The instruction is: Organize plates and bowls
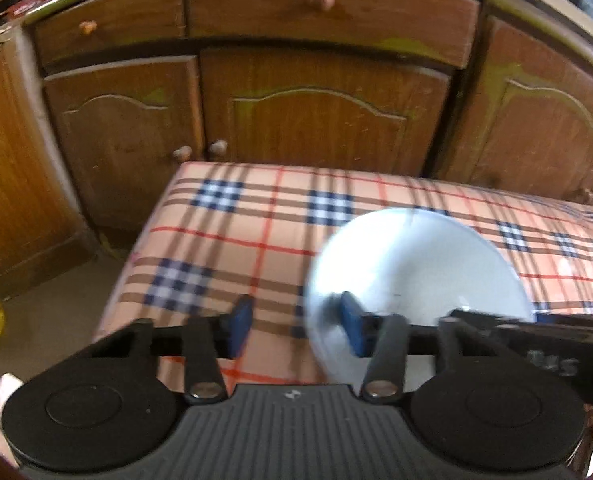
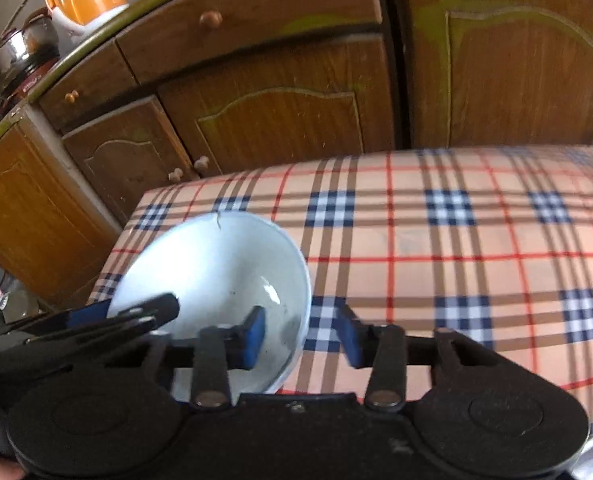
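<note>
Pale blue ceramic bowl [image 2: 216, 276] on plaid-clothed table [image 2: 456, 240]; left hand-held gripper [image 1: 296, 324] and right hand-held gripper [image 2: 302, 334] each part-open astride rim, not visibly clamped; likely slippery, breakable

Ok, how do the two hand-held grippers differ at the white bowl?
The left hand-held gripper straddles the left rim of the bowl, the right hand-held gripper its right rim. The left one's right finger is inside, the right one's left finger. Shared: blue pads, neither pressing the rim.

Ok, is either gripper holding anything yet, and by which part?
Nothing gripped yet, it seems. The left gripper and right gripper straddle opposite sides of the bowl rim, but cloth shows between each outer pad and the rim.
</note>
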Tool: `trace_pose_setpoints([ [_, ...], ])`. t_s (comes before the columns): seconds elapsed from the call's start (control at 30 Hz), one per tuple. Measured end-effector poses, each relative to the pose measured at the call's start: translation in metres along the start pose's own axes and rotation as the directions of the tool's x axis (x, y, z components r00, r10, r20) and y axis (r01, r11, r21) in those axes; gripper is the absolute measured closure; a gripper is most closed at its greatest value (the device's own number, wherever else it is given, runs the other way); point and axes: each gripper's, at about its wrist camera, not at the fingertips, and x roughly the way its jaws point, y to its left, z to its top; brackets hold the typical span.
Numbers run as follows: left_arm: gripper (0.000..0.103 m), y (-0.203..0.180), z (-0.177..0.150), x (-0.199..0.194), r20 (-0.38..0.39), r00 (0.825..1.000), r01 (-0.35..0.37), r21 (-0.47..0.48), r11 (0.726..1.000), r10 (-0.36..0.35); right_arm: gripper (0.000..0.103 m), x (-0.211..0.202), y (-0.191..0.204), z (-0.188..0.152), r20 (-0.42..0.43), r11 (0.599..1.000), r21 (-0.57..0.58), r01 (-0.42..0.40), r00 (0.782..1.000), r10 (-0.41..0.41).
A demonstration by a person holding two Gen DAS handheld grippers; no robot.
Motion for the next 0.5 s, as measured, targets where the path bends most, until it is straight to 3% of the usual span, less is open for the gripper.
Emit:
trace_pose_setpoints([
  [0.03, 0.081, -0.003, -0.001, 0.0, 0.006, 1.0, 0.018, 0.008, 1.0, -0.018, 0.079, 0.001, 0.0, -0.002, 0.006, 1.0, 0.007, -0.019, 1.0, 0.019],
  [0.23, 0.086, -0.004, -0.005, -0.002, 0.0, 0.999, 0.048, -0.022, 0.999, -0.048, 0.083, -0.007, 0.001, -0.007, 0.022, 0.999, 0.022, -0.024, 0.999, 0.024],
  [0.5, 0.087, -0.002, -0.019, -0.035, 0.038, 0.999, 0.019, -0.027, 0.999, -0.018, 0.082, -0.037, 0.013, -0.023, 0.039, 0.999, 0.012, -0.041, 0.998, 0.041],
])
